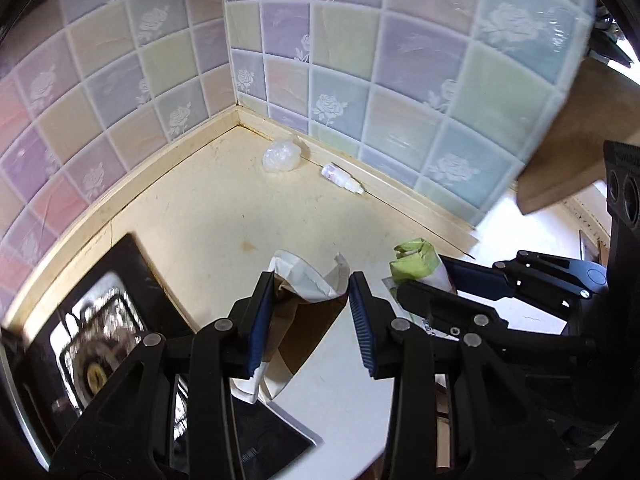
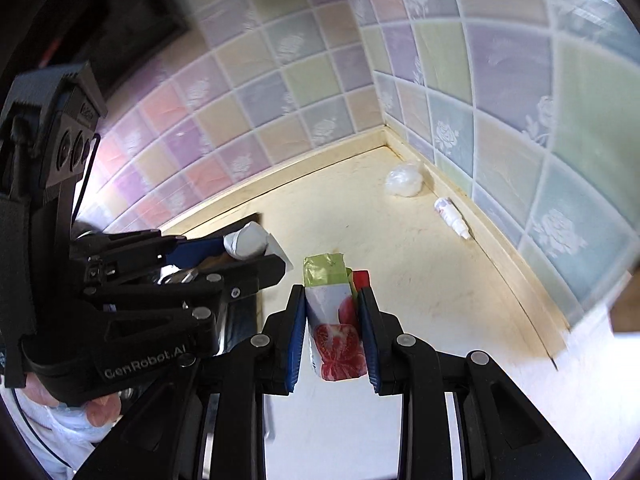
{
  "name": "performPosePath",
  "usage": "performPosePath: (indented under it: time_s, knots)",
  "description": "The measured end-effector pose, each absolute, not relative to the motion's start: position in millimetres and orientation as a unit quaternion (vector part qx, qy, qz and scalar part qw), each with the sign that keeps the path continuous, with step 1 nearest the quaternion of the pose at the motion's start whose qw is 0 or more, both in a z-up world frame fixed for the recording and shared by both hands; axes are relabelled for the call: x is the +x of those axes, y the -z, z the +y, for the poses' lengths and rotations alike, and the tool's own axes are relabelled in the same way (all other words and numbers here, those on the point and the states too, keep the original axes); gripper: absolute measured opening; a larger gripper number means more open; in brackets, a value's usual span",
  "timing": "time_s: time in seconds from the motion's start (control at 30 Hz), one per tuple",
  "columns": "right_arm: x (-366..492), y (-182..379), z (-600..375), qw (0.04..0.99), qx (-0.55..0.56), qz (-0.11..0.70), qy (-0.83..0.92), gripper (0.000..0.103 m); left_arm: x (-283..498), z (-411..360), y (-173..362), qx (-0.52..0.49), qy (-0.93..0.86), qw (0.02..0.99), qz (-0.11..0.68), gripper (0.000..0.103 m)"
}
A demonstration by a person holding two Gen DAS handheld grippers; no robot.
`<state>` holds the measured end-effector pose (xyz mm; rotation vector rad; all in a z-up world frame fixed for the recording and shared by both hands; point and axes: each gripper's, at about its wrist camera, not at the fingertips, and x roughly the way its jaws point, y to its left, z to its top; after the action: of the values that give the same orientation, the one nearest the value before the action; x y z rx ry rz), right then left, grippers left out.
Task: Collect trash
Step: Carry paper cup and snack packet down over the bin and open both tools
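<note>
My left gripper is shut on a crumpled brown-and-white paper carton, held above the counter; it also shows in the right wrist view. My right gripper is shut on a juice carton with a green top and red fruit print; its green top shows in the left wrist view. A crumpled clear plastic wad and a small white bottle lie on the cream counter by the tiled wall.
A black gas hob with a burner sits at the left of the counter. Pastel tiled walls meet in a corner behind the trash. A brown board shows at the right edge.
</note>
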<state>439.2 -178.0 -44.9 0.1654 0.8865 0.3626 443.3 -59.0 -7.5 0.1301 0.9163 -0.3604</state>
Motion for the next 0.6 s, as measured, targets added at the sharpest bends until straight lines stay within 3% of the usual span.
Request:
performPosePath:
  time_s: [0.33, 0.6]
  knots:
    - [298, 19, -200, 0.891, 0.055, 0.403, -0.204, 0.025, 294, -59, 7, 0.006, 0.144, 0.895, 0.423, 0.034]
    - [190, 34, -221, 0.883, 0.061, 0.409, -0.222, 0.025, 190, -57, 35, -0.042, 0.129, 0.898, 0.418, 0.034]
